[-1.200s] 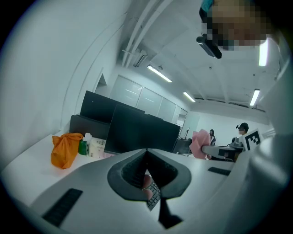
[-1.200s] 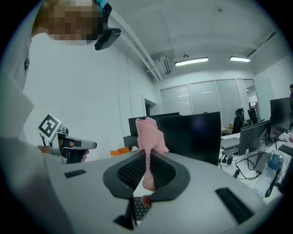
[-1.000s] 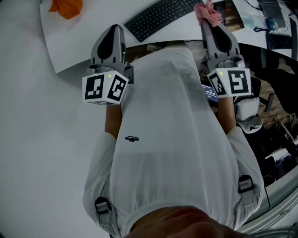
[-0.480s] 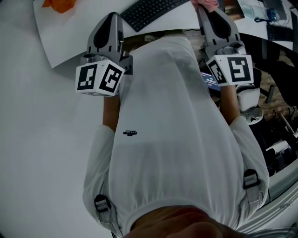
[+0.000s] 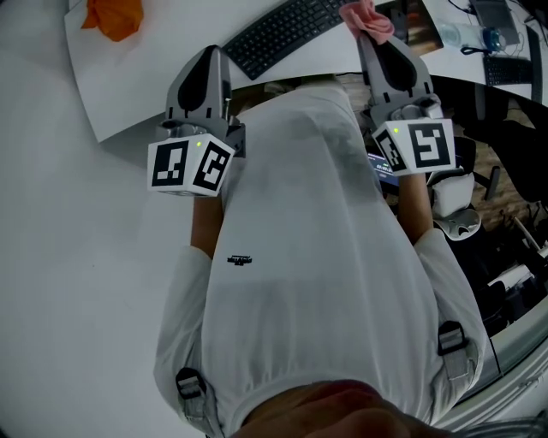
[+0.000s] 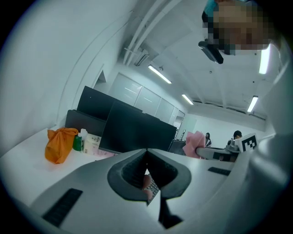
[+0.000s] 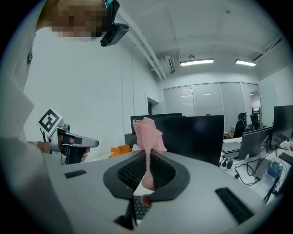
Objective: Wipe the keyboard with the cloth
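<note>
The wearer's white shirt (image 5: 317,257) fills the middle of my head view, and beyond it the white desk (image 5: 154,81) takes the upper left of the frame. The black keyboard (image 5: 287,32) lies at a slant on that desk at top centre. My left gripper (image 5: 211,55) sits at left centre of the frame, its nose pointing up the picture and ending just left of the keyboard's lower-left end. In its own view the two jaws meet at the tips with nothing clamped between them. My right gripper (image 5: 370,38) sits at upper right, nose up toward the keyboard's right end. In its own view the jaws are pinched onto the pink cloth (image 7: 149,132), which stands up out of the tips as a crumpled tuft in the middle of the frame. The keys show beneath the jaws at bottom centre, apart from the cloth. In the head view the cloth lies at the very top edge, right beside the keyboard's right end. An orange bundle (image 5: 114,17) rests on the desk in the top left corner, well apart from both grippers
</note>
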A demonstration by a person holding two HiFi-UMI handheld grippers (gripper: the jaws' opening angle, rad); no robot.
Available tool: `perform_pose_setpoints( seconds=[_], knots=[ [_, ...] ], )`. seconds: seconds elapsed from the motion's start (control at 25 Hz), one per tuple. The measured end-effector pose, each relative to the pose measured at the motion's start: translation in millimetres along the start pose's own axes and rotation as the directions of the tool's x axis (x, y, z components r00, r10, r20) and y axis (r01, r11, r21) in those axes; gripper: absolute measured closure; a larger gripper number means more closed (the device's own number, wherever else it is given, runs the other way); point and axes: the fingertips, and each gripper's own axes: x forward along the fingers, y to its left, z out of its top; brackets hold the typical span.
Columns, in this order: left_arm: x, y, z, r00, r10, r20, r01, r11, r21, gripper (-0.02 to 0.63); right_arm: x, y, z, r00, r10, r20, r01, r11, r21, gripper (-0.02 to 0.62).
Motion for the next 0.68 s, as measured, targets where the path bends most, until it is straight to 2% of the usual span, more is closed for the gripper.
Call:
perform_pose_setpoints(
  seconds=[0.24,0.68],
  knots=[
    [1.0,0.5,-3.8,1.0,-0.02,-0.004,0.02,1.0,-0.007,0.592,-0.5,6.8,-0.7,1.0,0.001,-0.009,-0.001,1.0,0.023,0.571],
    [-15.1,1.8,-10.8,1.0,-0.007,0.029,0.008,0.998,-0.055,0.592,-5.7,20.2,4.6,0.999,0.032,-0.017,-0.032,0.999,0.003,0.571]
  ],
)
